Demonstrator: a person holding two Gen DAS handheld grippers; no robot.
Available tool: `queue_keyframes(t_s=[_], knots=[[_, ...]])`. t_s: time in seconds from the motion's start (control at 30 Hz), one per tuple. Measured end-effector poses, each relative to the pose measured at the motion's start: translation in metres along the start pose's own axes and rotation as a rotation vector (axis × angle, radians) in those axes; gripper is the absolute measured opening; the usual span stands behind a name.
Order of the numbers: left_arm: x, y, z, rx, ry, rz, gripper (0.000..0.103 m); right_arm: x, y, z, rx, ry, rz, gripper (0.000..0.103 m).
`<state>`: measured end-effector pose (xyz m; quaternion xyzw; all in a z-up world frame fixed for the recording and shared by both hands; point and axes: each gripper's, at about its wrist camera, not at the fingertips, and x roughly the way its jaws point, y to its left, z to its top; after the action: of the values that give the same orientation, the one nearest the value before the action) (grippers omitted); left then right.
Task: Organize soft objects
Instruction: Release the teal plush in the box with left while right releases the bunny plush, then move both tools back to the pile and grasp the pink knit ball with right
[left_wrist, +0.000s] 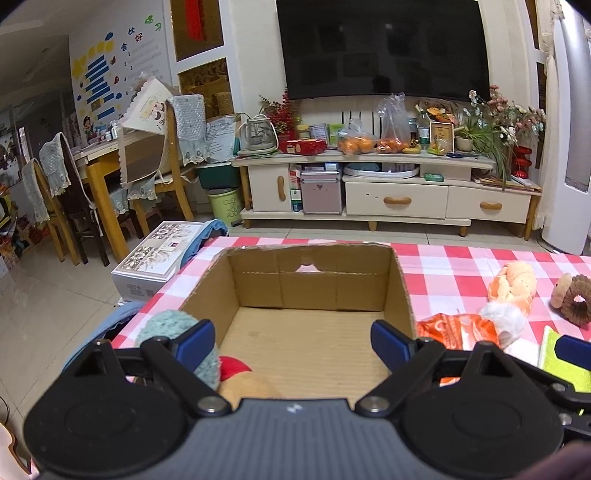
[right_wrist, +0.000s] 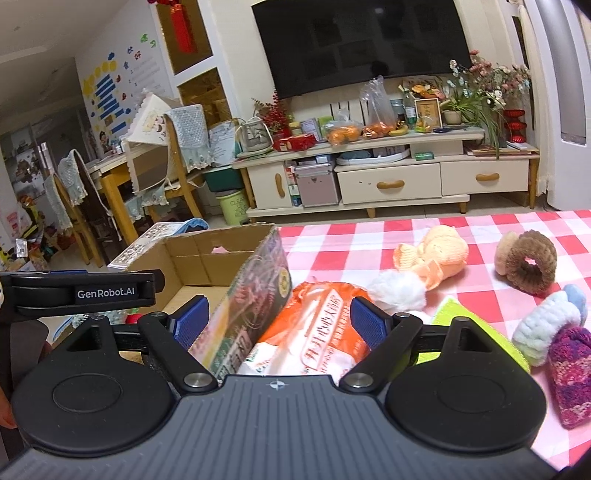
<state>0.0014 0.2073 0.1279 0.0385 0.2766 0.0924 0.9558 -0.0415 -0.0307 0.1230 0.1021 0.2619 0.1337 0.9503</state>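
Cardboard box (left_wrist: 306, 295), open-topped, sits at the left edge of my red-and-white checked table (left_wrist: 461, 266); its floor is mostly bare, with a teal knitted toy (left_wrist: 166, 325) and something red and tan (left_wrist: 240, 373) at its near left corner. My left gripper (left_wrist: 295, 343) hangs over the box with fingers wide apart, nothing between them; the teal toy lies just outside the left pad. My right gripper (right_wrist: 279, 321) is also spread, its pads on either side of the box's printed right wall and an orange packet (right_wrist: 317, 325) with Chinese print I cannot read, neither pressed. The other gripper's side reads "GenRobot.AI". Toward the right edge lie a peach doll (right_wrist: 436, 254), a brown ring plush (right_wrist: 528, 262), a pale blue knit (right_wrist: 550, 317) and a pink-purple knit (right_wrist: 572, 373)
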Motion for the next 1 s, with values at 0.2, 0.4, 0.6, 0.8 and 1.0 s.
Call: queue_keyframes(t_s=[0.2, 0.4, 0.6, 0.8, 1.0], knots=[[-0.001, -0.012, 0.002, 0.02, 0.0, -0.005, 0.091, -0.004, -0.003, -0.004, 0.017, -0.003, -0.019, 0.103], [-0.003, -0.026, 0.002, 0.042, -0.003, -0.015, 0.091, -0.009, -0.005, -0.007, 0.033, -0.011, -0.039, 0.103], [-0.005, -0.043, 0.002, 0.07, -0.004, -0.031, 0.091, -0.014, -0.008, -0.01, 0.04, -0.022, -0.07, 0.103], [-0.007, -0.061, 0.0, 0.1, -0.004, -0.045, 0.091, -0.015, -0.009, -0.01, 0.059, -0.031, -0.099, 0.103], [-0.009, -0.078, -0.003, 0.133, -0.002, -0.059, 0.091, -0.016, -0.011, -0.011, 0.079, -0.041, -0.127, 0.103]])
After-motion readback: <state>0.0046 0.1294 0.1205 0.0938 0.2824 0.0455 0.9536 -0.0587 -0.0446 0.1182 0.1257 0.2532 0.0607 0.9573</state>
